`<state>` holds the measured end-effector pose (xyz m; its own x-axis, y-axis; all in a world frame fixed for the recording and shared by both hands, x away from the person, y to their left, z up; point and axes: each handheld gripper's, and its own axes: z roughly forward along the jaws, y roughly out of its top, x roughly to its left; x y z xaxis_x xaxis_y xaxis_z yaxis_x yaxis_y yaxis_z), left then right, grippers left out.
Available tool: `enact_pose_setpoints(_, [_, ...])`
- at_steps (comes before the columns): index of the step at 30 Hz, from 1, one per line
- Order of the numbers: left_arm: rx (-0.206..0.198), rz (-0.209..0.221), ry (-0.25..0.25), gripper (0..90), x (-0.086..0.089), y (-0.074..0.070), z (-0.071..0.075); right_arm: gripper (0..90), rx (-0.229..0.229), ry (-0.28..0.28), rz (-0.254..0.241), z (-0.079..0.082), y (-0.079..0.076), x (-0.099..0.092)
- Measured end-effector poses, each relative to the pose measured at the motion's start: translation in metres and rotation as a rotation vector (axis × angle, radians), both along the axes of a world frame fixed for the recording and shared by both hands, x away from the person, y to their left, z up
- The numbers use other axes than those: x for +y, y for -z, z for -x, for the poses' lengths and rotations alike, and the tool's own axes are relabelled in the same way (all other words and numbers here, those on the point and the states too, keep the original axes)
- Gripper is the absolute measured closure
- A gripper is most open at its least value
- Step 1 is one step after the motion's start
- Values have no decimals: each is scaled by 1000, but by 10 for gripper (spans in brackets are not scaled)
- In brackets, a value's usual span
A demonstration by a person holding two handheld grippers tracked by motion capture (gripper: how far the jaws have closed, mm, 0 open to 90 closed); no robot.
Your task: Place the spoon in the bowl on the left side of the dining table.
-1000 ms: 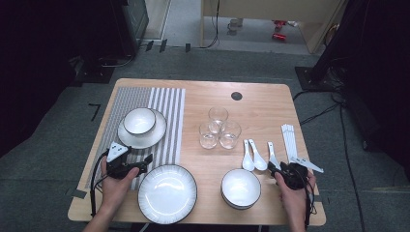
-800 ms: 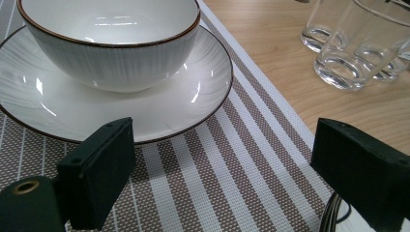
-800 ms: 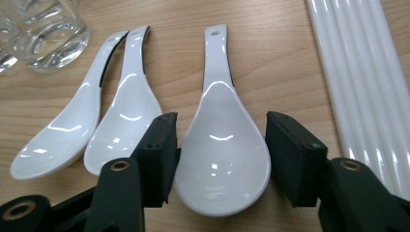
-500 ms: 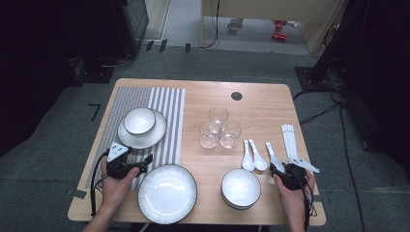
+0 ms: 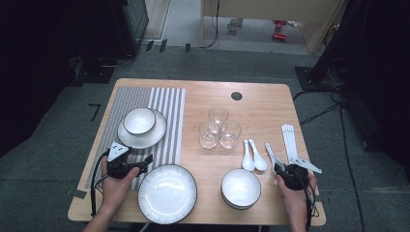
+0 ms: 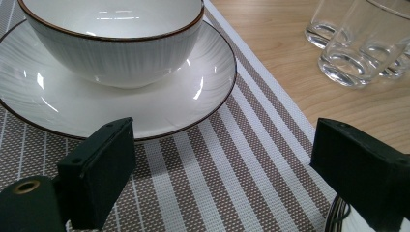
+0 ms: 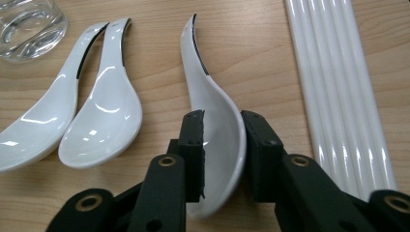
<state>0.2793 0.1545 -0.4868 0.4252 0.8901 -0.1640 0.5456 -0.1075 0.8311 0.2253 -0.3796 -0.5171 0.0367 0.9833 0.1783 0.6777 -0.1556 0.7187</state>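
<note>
A white ceramic spoon [image 7: 203,82] lies on the wooden table, its handle pointing away from me. My right gripper [image 7: 223,140] has its two black pads pressed on either side of the spoon's bowl. Its jaws have just been closing with the spoon between them. In the high view this gripper [image 5: 279,166] sits at the near right and the spoon [image 5: 270,152] reaches up-left from it. My left gripper [image 6: 222,159] stands wide open and holds nothing over the striped placemat [image 6: 241,183], just short of a white plate [image 6: 193,96] carrying a bowl [image 6: 111,48].
Two more white spoons [image 7: 77,121] lie left of the held one, and white chopsticks [image 7: 333,96] lie to its right. Three glasses [image 5: 218,128] stand mid-table. A large plate [image 5: 167,193] and stacked bowls [image 5: 241,187] sit near the front edge.
Both hands have kept their places. The right gripper's jaws look drawn in closer around the spoon's bowl.
</note>
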Motion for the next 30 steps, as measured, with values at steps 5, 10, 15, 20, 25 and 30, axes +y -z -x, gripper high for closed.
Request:
enact_pose_setpoints(5, [-1, 3, 0, 89, 0, 0, 0, 815, -14, -5, -11, 2, -3, -2])
enact_pose_setpoints(10, [-5, 6, 3, 88, -1, -1, 1, 817, -19, -7, 8, 2, -3, -1])
enact_pose_setpoints(15, [-6, 38, 7, 89, -1, -4, 1, 817, -57, 10, 9, 4, -9, -4])
enact_pose_setpoints(20, [-26, 60, 19, 89, -3, -12, 2, 817, -92, -2, 3, 7, -19, -3])
enact_pose_setpoints(25, [-42, 74, 25, 89, -6, -20, 1, 817, -126, -17, -12, 7, -33, -1])
enact_pose_setpoints(30, [-55, 70, 51, 89, -14, -28, 0, 817, -168, -38, -35, 7, -49, 3])
